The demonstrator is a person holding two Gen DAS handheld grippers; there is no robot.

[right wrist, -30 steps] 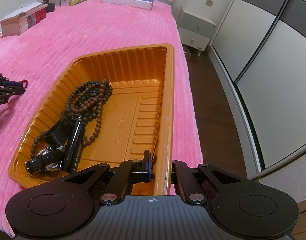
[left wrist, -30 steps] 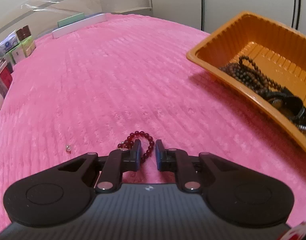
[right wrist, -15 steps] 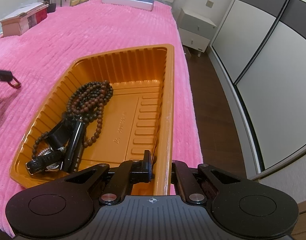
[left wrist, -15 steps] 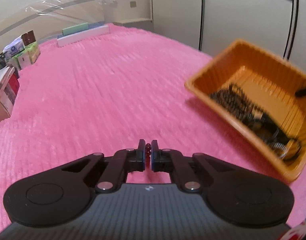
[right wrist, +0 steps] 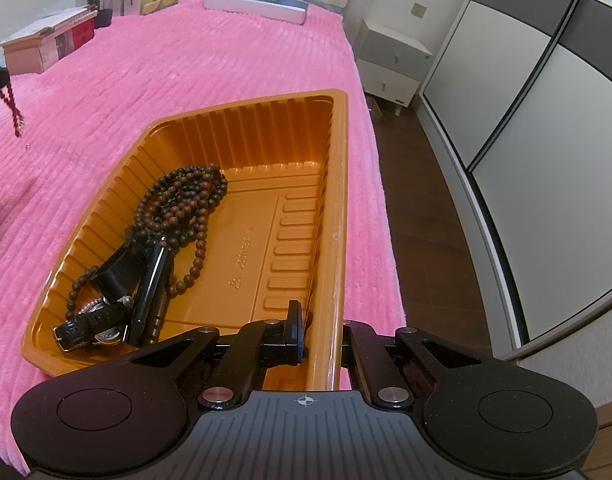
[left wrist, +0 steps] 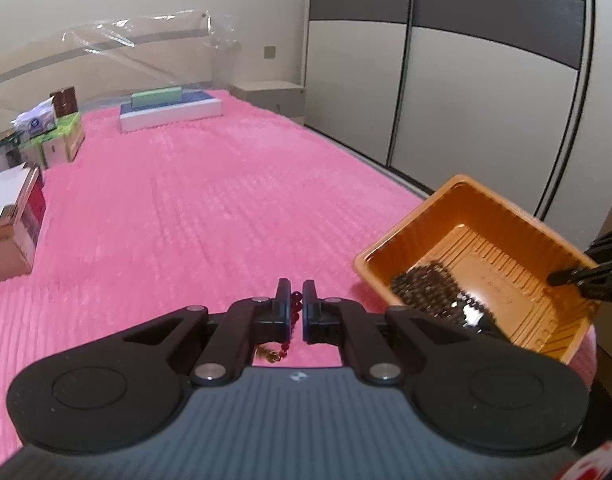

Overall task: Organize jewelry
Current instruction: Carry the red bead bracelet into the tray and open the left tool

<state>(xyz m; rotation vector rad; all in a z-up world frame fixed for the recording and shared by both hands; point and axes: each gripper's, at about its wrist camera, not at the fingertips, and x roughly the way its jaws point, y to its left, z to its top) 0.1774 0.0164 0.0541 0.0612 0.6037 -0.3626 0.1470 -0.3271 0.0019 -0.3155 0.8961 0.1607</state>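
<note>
Left wrist camera rides just behind its own fingers, raised above the pink bedspread (left wrist: 194,216), facing up the bed to the wall and wardrobe doors (left wrist: 477,92), tilted gently down. Right wrist camera sits close over the orange tray (right wrist: 337,184), angled more steeply, facing the same far end. Both catch the tray (left wrist: 437,204) (at the left view's right edge), the bedspread (right wrist: 194,80) and the boxes (right wrist: 46,44) on its far side
</note>
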